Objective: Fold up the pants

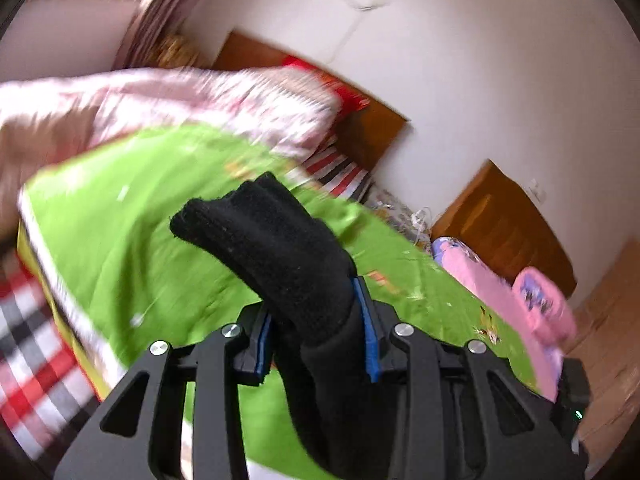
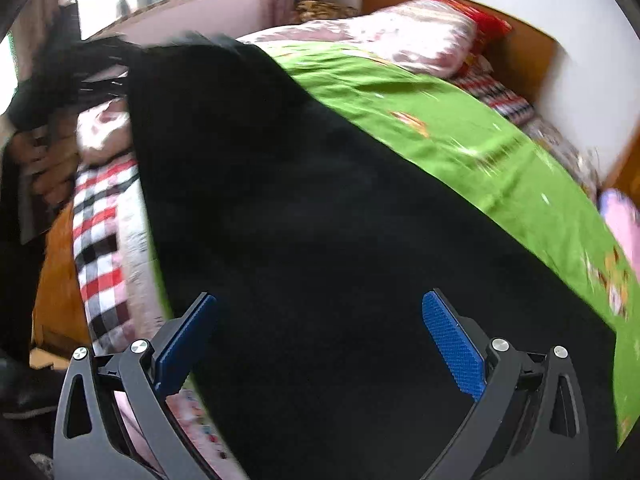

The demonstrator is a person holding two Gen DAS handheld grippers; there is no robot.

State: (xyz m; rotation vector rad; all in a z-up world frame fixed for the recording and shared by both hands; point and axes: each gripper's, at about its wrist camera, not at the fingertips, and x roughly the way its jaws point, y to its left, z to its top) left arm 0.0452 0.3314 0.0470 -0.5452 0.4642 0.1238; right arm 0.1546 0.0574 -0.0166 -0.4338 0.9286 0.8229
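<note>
Left wrist view: my left tool (image 1: pixel 320 344) is pinching the pants (image 1: pixel 276 248), running toward eleven o'clock; my right tool (image 2: pixel 320 344) is spread above them.

A bed with a green sheet (image 1: pixel 120 232) and wooden headboard (image 2: pixel 524 52) stands against a white wall (image 1: pixel 480 60).

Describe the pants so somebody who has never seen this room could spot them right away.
Find the bed covered by a bright green sheet, with a pink floral quilt heaped at its head. Spread along the sheet's near side lies a long black knitted pair of pants, one ribbed end pinched in the left tool. It is the only plain black fabric among bright prints.
</note>
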